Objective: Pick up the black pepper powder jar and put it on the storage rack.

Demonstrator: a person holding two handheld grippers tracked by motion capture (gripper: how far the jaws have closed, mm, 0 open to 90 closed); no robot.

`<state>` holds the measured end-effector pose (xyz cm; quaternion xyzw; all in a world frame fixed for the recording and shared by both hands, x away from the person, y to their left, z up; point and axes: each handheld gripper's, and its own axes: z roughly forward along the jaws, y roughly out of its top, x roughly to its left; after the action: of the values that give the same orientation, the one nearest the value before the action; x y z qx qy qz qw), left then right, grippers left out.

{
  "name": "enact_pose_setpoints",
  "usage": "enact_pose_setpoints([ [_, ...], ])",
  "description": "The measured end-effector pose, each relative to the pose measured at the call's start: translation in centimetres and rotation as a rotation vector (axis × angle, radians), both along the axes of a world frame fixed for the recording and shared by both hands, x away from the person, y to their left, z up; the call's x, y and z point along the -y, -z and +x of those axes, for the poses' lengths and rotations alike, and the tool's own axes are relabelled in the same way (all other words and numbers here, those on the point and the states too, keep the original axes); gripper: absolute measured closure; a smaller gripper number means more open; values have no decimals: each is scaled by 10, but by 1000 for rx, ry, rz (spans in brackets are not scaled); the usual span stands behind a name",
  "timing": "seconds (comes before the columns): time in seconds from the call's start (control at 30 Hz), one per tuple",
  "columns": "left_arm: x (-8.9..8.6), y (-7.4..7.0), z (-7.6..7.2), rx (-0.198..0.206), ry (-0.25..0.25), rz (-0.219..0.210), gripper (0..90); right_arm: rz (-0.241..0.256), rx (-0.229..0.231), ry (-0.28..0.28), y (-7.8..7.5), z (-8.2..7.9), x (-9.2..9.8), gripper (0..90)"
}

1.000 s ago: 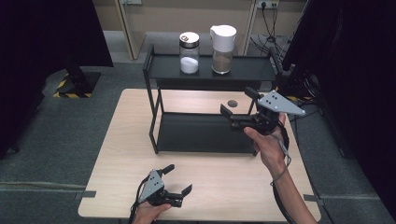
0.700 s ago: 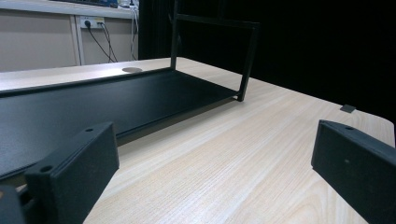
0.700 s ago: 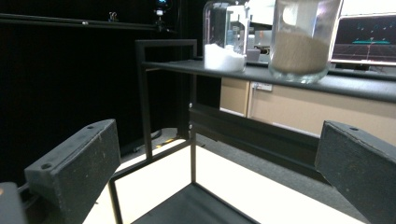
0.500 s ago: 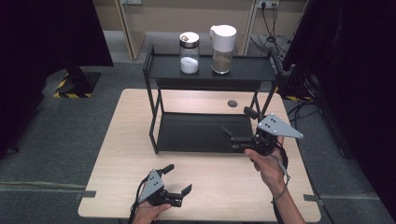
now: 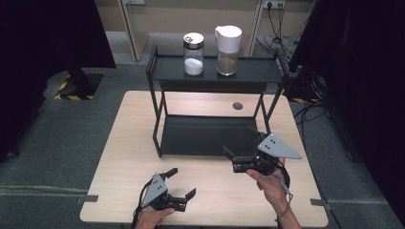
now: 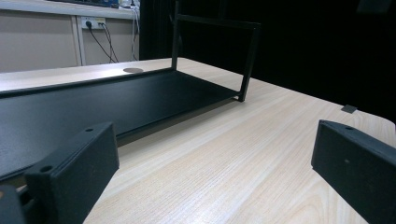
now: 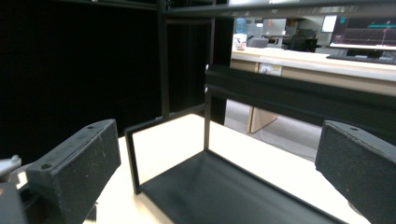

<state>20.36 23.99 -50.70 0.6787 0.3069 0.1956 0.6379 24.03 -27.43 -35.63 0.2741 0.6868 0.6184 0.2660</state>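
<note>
Your right claw [image 5: 242, 151] is hovering wide open and empty just before the rack [image 5: 210, 136] (its long axis running left-right); the left claw [image 5: 181, 183], also open and empty, is waiting farther back on the surface [image 5: 124, 143].

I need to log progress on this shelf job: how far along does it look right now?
Already done, by the look of it: the clear glass jar of white powder and the white-lidded jar of brown grains stand on the top tier of the black metal rack. In hand: nothing. The left tool and the right tool are both open and empty above the light wooden table. Left: nothing else shows waiting; the lower tier is bare.
</note>
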Motion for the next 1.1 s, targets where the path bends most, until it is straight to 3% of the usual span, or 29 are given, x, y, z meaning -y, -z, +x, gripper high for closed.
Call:
enact_pose_setpoints([
  [0.4,0,0,0,0,-4,0,1,14,-31,-19,45,-8,4,4],
  [0.83,0,0,0,2,-5,1,1,-17,-61,-30,76,-20,4,4],
  [1.1,-1,0,0,3,-5,-2,1,-10,-102,-31,96,-25,6,4],
])
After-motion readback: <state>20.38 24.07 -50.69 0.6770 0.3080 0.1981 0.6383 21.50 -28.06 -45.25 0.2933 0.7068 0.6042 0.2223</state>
